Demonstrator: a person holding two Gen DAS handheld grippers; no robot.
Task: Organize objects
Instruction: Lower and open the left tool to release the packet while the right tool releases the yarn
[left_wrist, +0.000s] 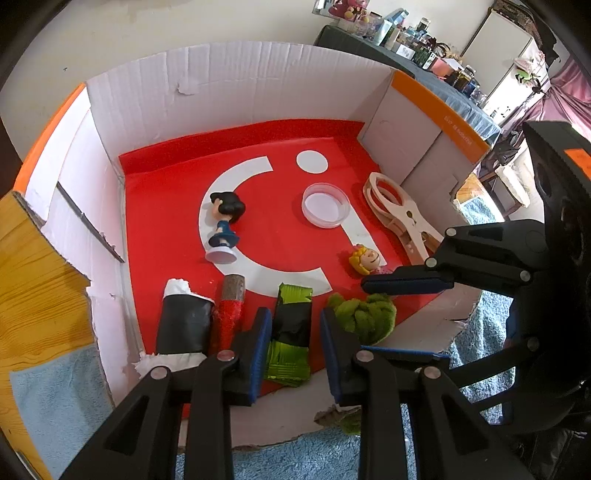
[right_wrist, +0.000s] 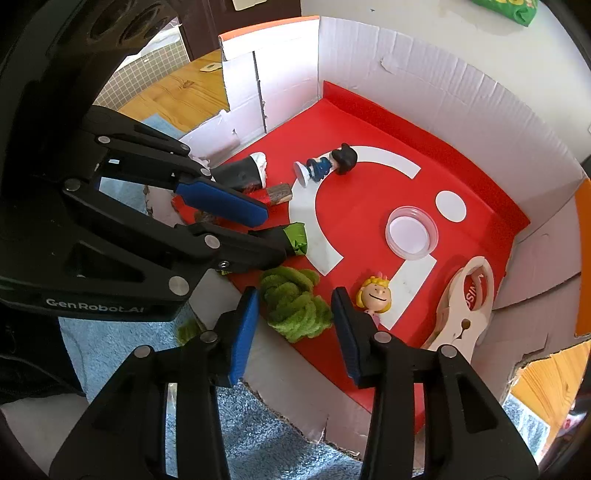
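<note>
White corrugated box (left_wrist: 236, 74): fuzzy green yarn (right_wrist: 295, 306), glossy wrapped packet (left_wrist: 290, 332).

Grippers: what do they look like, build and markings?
Both match: matte black plastic linkage arms with round silver pivot pins, ending in flat fingers faced with ribbed blue pads. Left gripper shows white "GenRobot.AI" lettering on its black body in the right wrist view. Right gripper shows an orange label on its black housing in the left wrist view. No cables or sleeves visible.
</note>
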